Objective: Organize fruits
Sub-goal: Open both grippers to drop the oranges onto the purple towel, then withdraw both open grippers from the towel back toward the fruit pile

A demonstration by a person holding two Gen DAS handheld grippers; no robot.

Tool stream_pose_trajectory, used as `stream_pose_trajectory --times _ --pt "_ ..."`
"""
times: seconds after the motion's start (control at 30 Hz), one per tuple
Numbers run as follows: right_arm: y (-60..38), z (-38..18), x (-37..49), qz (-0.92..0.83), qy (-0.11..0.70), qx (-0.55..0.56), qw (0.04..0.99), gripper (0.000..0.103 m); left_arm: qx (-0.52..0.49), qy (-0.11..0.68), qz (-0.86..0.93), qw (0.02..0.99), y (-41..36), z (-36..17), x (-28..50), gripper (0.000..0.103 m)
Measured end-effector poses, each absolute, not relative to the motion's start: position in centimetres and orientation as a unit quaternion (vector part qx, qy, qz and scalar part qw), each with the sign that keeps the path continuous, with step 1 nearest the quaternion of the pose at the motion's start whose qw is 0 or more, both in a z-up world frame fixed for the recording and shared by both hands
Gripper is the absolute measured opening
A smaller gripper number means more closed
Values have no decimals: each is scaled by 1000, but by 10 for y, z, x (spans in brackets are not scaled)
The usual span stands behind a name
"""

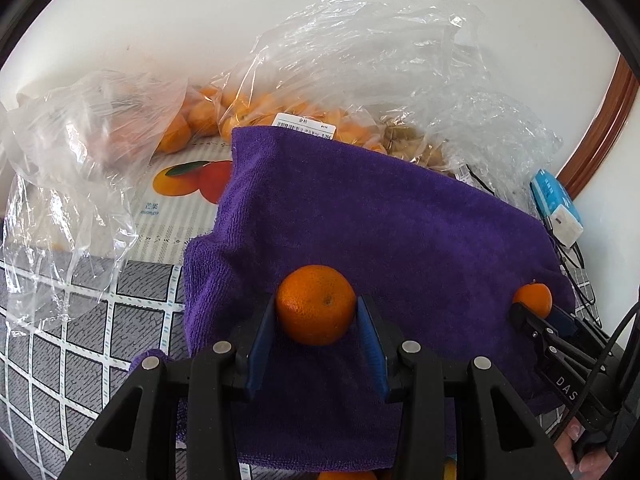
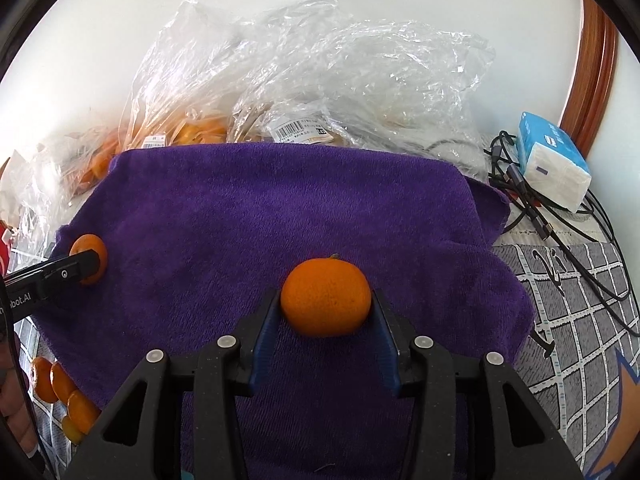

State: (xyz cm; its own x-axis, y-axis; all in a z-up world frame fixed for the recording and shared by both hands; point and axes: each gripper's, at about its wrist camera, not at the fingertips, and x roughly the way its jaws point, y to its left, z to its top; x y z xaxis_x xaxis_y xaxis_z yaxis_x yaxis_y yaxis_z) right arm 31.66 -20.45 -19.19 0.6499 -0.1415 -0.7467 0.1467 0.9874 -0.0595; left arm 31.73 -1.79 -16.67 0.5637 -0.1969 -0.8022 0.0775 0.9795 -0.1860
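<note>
Towel (image 2: 280, 208), purple, covers checkered tablecloth (image 2: 580, 320) beside white wall (image 2: 120, 20).

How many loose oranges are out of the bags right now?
6 visible: one orange in the left hand-held gripper, one in the right hand-held gripper, four beside the purple towel. More may be hidden.

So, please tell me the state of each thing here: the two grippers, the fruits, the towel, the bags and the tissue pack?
left gripper: shut on left orange
right gripper: shut on right orange
purple towel: spread out, edges rumpled
plastic bags: crumpled, fruit inside
loose oranges: lying beside the towel
tissue pack: lying on cables, tissue showing
</note>
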Motion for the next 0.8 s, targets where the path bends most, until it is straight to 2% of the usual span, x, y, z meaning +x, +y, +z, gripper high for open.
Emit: stream_pose_trajectory --times 0.13,0.23,0.33,0.8 --pt "-200 -181 308 -78 401 -1 913 66 -66 460 -90 881 -17 -158 312 54" --pt "-194 -169 296 -84 390 -6 917 73 -68 450 -96 885 -13 -144 300 56" --pt "-190 -156 281 -88 381 -1 920 75 -76 441 -94 889 -6 -132 285 59" --pt "-153 -126 192 -87 342 15 936 75 -81 390 -58 915 43 -99 178 59"
